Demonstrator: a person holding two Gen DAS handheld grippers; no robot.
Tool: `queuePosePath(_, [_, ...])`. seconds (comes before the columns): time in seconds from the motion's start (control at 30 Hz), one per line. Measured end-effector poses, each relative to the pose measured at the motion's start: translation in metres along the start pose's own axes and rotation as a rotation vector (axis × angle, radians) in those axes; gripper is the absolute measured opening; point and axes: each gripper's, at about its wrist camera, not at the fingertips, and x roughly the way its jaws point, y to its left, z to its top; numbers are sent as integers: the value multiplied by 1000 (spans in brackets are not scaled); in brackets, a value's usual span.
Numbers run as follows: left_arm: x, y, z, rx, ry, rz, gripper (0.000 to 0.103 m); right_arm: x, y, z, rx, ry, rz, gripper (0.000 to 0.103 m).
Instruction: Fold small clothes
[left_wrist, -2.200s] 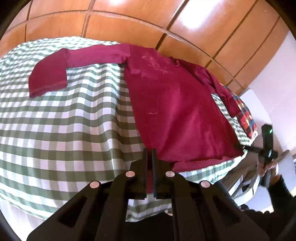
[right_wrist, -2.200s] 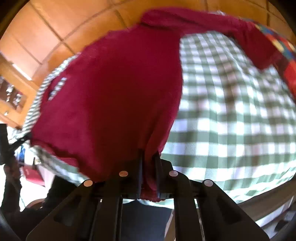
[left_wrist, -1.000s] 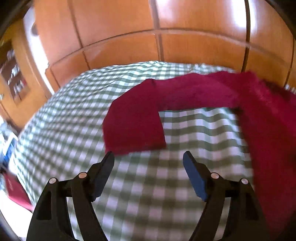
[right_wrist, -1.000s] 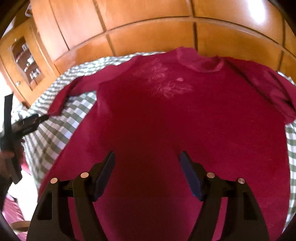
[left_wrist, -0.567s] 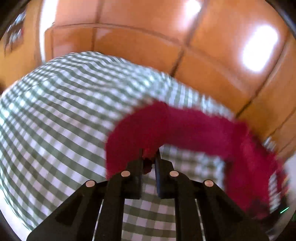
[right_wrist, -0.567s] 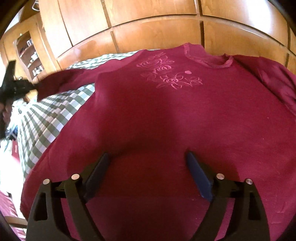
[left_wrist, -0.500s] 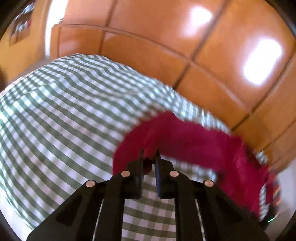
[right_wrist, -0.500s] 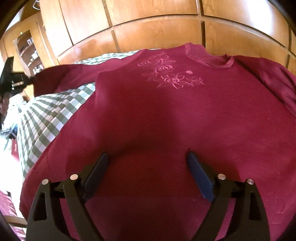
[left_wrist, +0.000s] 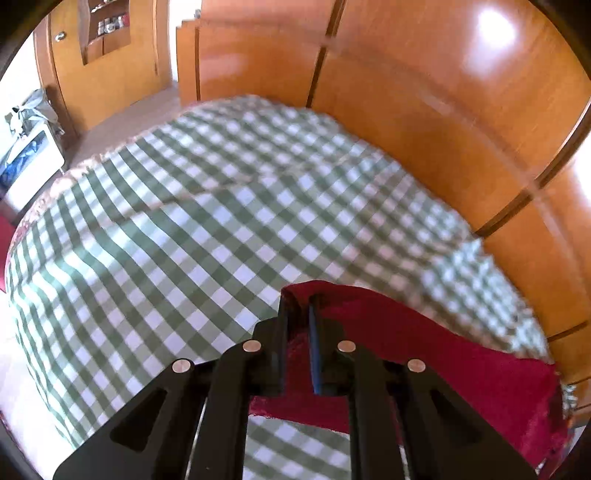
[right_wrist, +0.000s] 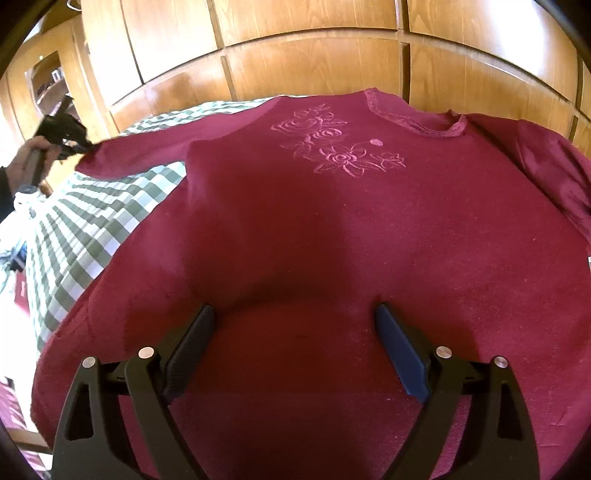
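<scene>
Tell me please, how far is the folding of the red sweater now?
Done: the sweater lies spread flat, front up, on the checked cloth. In hand: the left gripper is shut on its sleeve; the right gripper hangs open. Left: every fold.

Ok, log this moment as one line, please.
left gripper: shut on sleeve cuff | right gripper: open above maroon sweater | checked cloth

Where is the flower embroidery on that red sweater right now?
In the right wrist view, the pink flower embroidery sits on the chest of the red sweater, just below-left of the neckline, near the wooden panelled wall.
</scene>
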Motion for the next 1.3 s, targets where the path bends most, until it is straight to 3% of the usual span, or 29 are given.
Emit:
queuePosePath(0.13, [32,7,-10,-23,43,136,15,0,0,0,-2,0,-1,89])
queuePosePath(0.2, [34,22,-18,-71,71,187,51,0,0,0,-2,0,1,89])
queuePosePath(0.27, [19,32,-27,-114,9,193,54,0,-1,0,-1,0,4,90])
queuePosePath(0.33, [1,28,-35,-94,-46,205,57,1,-1,0,-3,0,2,91])
queuePosePath(0.4, [-23,7,-51,-28,-121,152,59,1,-1,0,-3,-1,3,91])
queuePosePath(0.57, [-76,-83,-114,154,-219,-110,74,0,-1,-1,0,-1,1,91])
queuePosePath(0.67, [-98,-152,-167,251,-202,-305,76,-6,-5,2,26,8,7,89])
queuePosePath(0.77, [-118,-211,-230,372,-177,-411,76,-29,-27,3,107,-1,7,75])
queuePosePath(0.87, [-135,-256,-282,493,-156,-481,76,-72,-70,-3,200,-76,-75,74])
queuePosePath(1.0, [-144,-292,-340,647,-178,-486,76,-129,-152,-24,306,-134,-317,74])
queuePosePath(1.07, [-145,-304,-360,698,-202,-457,76,-152,-196,-39,387,-141,-436,68])
queuePosePath(1.17, [-130,-310,-369,704,-154,-433,76,-165,-241,-55,352,-109,-627,62])
queuePosePath(1.3, [-102,-305,-362,645,-88,-448,77,-145,-276,-60,268,-22,-722,56])
